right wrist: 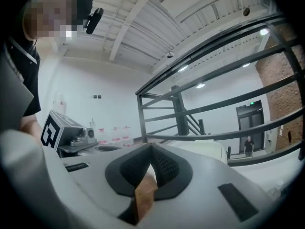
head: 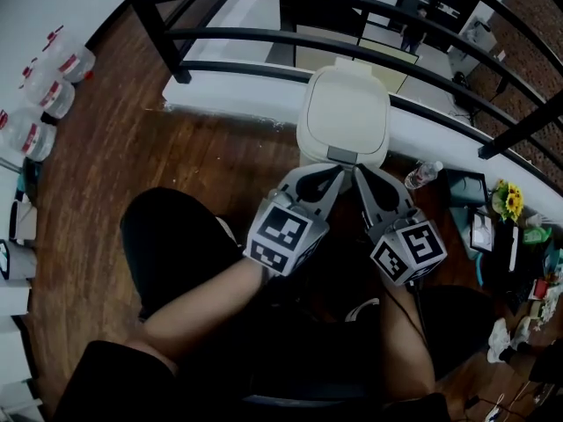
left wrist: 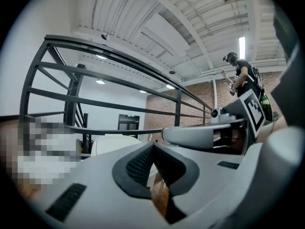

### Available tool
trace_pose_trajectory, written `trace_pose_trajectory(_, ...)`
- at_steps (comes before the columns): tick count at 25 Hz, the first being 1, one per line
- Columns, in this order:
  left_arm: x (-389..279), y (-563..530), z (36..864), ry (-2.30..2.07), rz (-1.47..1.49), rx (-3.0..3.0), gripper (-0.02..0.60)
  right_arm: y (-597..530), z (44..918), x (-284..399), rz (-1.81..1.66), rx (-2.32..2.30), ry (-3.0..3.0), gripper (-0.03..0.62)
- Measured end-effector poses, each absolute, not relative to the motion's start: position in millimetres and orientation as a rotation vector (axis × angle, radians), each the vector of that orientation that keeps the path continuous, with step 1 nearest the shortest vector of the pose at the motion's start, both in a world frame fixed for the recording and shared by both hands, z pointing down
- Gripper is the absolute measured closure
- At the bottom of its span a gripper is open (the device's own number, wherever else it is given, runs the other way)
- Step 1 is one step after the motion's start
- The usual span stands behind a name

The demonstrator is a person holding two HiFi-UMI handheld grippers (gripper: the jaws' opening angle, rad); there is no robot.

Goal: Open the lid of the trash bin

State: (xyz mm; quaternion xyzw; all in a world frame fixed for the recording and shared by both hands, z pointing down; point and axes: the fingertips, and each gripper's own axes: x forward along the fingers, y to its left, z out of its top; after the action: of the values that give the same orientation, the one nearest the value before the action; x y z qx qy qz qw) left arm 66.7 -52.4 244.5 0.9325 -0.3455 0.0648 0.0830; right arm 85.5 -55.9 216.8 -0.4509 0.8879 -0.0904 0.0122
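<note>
**Loft-style workspace, of the office or lab kind.** A black metal railing (head: pixel 154 25) edges a wooden floor (head: pixel 132 148). Beyond it are a brick wall (right wrist: pixel 276 67) and a white beamed ceiling (left wrist: pixel 157 27) with 1 strip light (left wrist: pixel 242 46). A green exit sign (right wrist: pixel 251 103) sits above a doorway (right wrist: pixel 251 128). Plastic bottles (head: pixel 54 97) stand in a row at left. Among small items at right are a tablet (head: pixel 462 187) and yellow flowers (head: pixel 508 200).

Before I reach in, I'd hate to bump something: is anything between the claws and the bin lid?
Nothing visible. The left claw and right claw, both shut and empty, point straight at the closed lid with no object between. A water bottle lies off to the right.
</note>
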Motion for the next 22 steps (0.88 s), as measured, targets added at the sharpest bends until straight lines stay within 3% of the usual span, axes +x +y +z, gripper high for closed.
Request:
trace_pose_trajectory(8, 52.7, -58.9, 317.2, -1.115, 0.095, 2.536, 0.54, -57.1, 258.0, 82.2, -0.309, -1.453, 2.718, 0.595)
trace_pose_trajectory(22, 43.6, -57.0, 436.7, -1.106, 0.347, 2.509, 0.54, -58.0, 401.5, 68.5, -0.565, -1.537, 2.79, 0.595)
